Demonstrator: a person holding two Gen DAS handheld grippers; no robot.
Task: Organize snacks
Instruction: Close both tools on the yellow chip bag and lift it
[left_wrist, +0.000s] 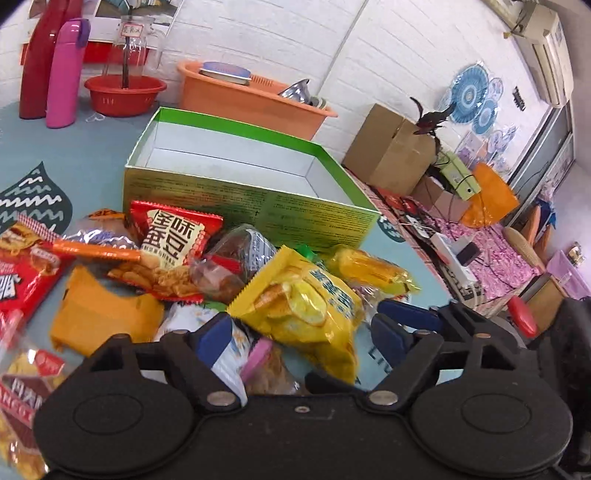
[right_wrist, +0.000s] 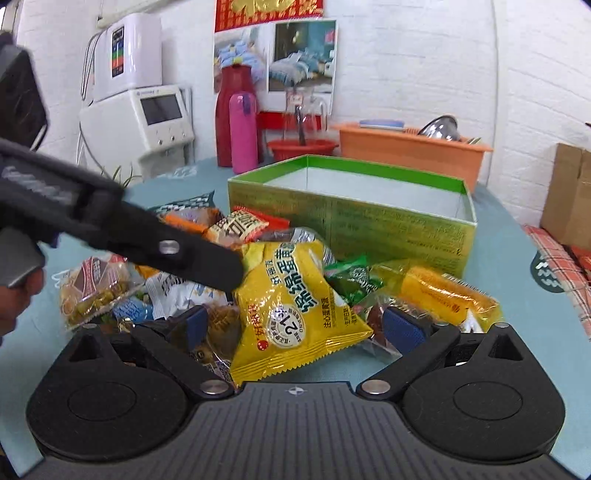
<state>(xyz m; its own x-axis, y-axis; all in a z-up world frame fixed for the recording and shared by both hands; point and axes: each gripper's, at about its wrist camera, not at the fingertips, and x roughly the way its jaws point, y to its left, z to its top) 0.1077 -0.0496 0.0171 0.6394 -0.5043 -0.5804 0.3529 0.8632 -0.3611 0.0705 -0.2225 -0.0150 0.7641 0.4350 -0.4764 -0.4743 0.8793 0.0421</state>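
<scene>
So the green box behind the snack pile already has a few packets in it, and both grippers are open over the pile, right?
Not quite: the green box holds no packets, as the left wrist view shows. The rest stands: the left gripper and right gripper are open over the snack pile.

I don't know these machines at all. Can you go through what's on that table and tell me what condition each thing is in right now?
green box: open, no lid, nothing visible inside.
snack pile: loose on the table, in front of the box.
yellow snack bag: sealed, lying between the open fingers.
left gripper: open, over the pile.
right gripper: open, holding nothing.
pink bottle: upright, capped.
orange basin: holding dishes.
</scene>
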